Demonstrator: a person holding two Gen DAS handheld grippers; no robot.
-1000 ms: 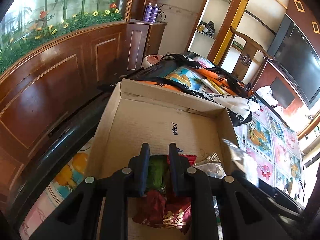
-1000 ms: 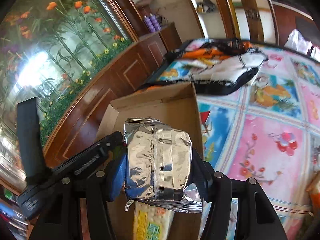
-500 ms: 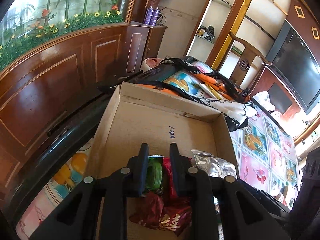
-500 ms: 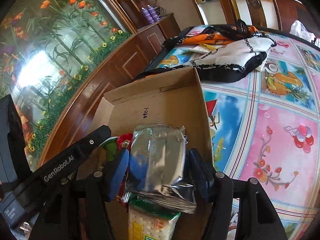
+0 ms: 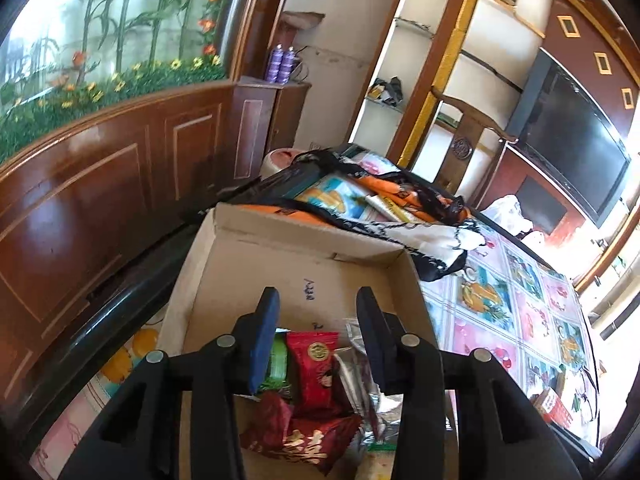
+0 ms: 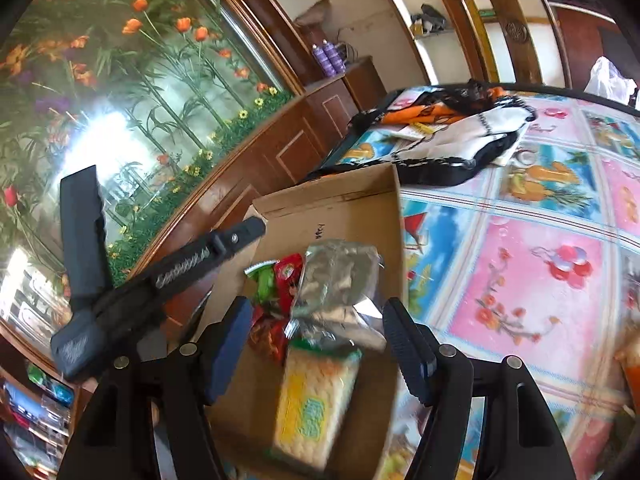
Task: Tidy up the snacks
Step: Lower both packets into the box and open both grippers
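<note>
Both tools sit over the cardboard box (image 5: 280, 276), which is the landmark here. Left tool (image 5: 316, 312): jaws spread, nothing between them, hovering above the box's near half. Right tool (image 6: 316, 344): jaws wide apart, also empty. The silver foil pack (image 6: 340, 276) lies inside the box, against its right wall. Just left of it, a red packet (image 5: 316, 364) and a green packet (image 5: 276, 360). At the box's near end, a yellow cracker pack (image 6: 316, 404), blurred, probably resting on the floor of the box. Beyond the box's far wall, a black-and-orange bag (image 6: 452, 140) lies on the patterned surface (image 6: 540, 264).
</note>
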